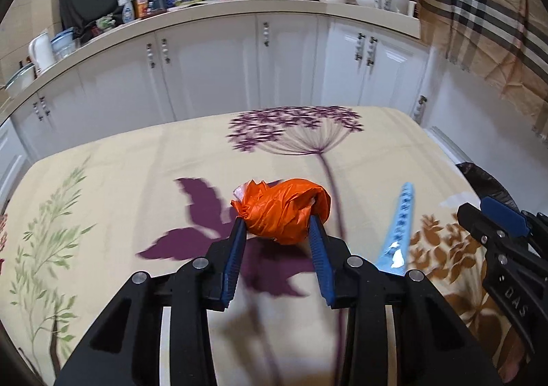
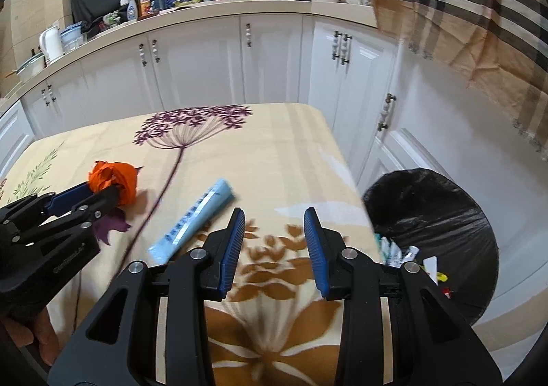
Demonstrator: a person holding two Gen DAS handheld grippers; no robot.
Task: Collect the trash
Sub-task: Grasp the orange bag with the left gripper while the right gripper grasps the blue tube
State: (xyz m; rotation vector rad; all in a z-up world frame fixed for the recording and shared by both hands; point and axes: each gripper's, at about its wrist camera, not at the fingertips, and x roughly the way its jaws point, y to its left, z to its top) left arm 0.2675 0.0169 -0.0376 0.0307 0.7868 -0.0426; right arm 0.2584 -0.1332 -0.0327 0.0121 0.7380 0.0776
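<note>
Now, line by line:

Orange bag (image 1: 282, 211): bright orange, thin, shiny plastic, scrunched into a crinkly ball with folds all over; a bit of pale, see-through plastic peeking out at its top left; near the middle of the table, over a purple leaf print.

Left gripper (image 1: 278, 225): clenched on the orange bag, one blue pad pressed on each side of the ball; from the right wrist view, seen from the side (image 2: 102, 194) with the bag bulging past its tips.

Blue tube (image 2: 193, 221): light blue, long and flat, with a pale strip of tiny print down its length, too small to read; lying flat on the table, slanted, just right of the orange bag and apart from it.

Right gripper (image 2: 274, 232): released, blue pads spread wide, nothing between them; over the brown flower print near the right edge of the table.

Table (image 1: 120, 163): covered in a cream cloth with purple, green and brown plant pictures.

Trash bin (image 2: 445, 214): round, lined with a black bag, standing on the floor close by the table's right side; small bits of trash inside near the rim.

Behind: white cabinets (image 1: 205, 71) with a counter full of bottles.
</note>
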